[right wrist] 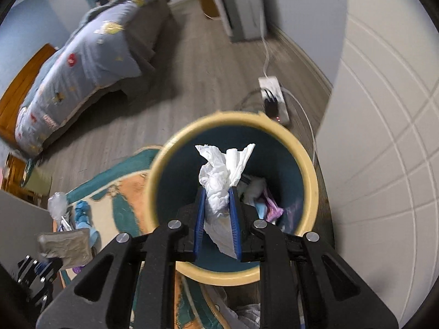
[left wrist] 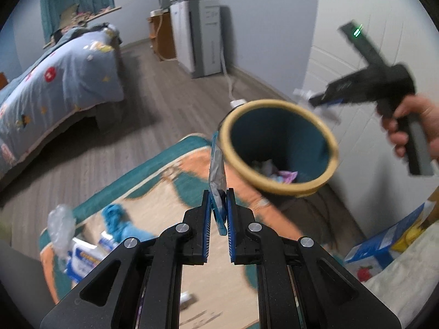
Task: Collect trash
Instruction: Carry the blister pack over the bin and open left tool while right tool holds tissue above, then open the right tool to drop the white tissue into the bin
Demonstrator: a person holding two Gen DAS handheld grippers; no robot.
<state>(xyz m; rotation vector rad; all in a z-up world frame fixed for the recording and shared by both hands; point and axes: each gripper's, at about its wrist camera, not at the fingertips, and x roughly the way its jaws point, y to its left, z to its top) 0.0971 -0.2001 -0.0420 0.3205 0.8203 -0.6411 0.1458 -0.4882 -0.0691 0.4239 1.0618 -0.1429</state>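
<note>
Trash bin (right wrist: 307,170): round, cream rim, teal inside, standing on the floor at the corner of the patterned rug (left wrist: 164,170), close to the white panelled wall (right wrist: 384,137). Several discarded scraps lie at the bottom of the bin (left wrist: 274,171), white and pink-purple among them.

Right gripper (right wrist: 216,192): jaws closed to a narrow gap on a crumpled white tissue (right wrist: 219,175). The tissue sticks out above the blue pads (right wrist: 199,213) and a tail hangs below them. In the right wrist view the tissue sits directly over the bin mouth.

Left gripper (left wrist: 218,194): jaws nearly together, clamping a flat silver-and-blue wrapper (left wrist: 216,170) by its lower end. The wrapper stands upright beyond the fingertips, its top edge in line with the near-left rim of the bin; outside the mouth, as far as this view shows.

Remaining on the rug, left side: a clear crumpled plastic piece (left wrist: 60,224), a blue cloth-like item (left wrist: 118,219), a white and blue printed pack (left wrist: 82,257). All blurred; details not readable.

Surroundings: bed with a blue patterned cover (left wrist: 55,82) across the grey wood floor (left wrist: 164,90); white power strip (right wrist: 274,98) with cable on the floor behind the bin; a grey-white cabinet (left wrist: 197,38) at the far wall. Blue and white carton (left wrist: 384,246) at the right edge of the left wrist view.
</note>
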